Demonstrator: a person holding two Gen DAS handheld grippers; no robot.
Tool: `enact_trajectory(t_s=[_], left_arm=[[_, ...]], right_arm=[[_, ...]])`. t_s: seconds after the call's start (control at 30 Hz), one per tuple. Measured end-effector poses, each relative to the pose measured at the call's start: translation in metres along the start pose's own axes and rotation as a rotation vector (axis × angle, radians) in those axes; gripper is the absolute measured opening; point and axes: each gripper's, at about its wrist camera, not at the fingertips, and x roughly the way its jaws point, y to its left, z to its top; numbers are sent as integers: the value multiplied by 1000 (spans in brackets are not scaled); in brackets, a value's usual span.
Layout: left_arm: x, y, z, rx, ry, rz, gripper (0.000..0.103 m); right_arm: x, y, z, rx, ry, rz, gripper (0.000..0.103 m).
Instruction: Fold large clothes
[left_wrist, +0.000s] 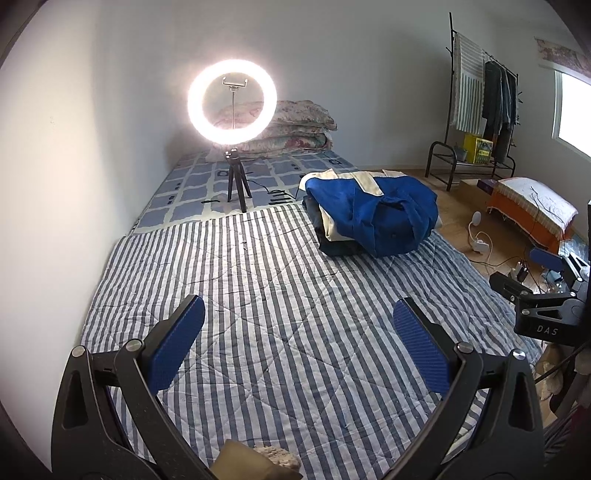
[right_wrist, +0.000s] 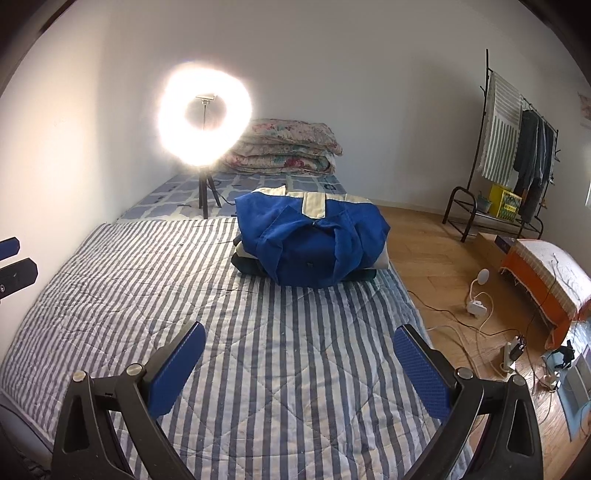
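Here, both the left gripper (left_wrist: 299, 325) and the right gripper (right_wrist: 299, 350) hang empty, jaws wide apart, above the striped quilt (right_wrist: 258, 369); the blue jacket (right_wrist: 310, 240) tops a pile at twelve o'clock.

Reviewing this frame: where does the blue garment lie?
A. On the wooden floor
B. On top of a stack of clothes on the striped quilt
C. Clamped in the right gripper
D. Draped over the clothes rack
B: the blue garment sits atop other folded pieces on the striped quilt, while the left gripper and the right gripper are both open and empty.
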Motion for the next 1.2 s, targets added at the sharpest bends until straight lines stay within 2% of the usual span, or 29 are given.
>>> enact_trajectory(t_s=[1.2], left_arm=[[-7, -9, 1, 13, -20, -2, 103]], right_arm=[[0, -1, -2, 9, 2, -4, 103]])
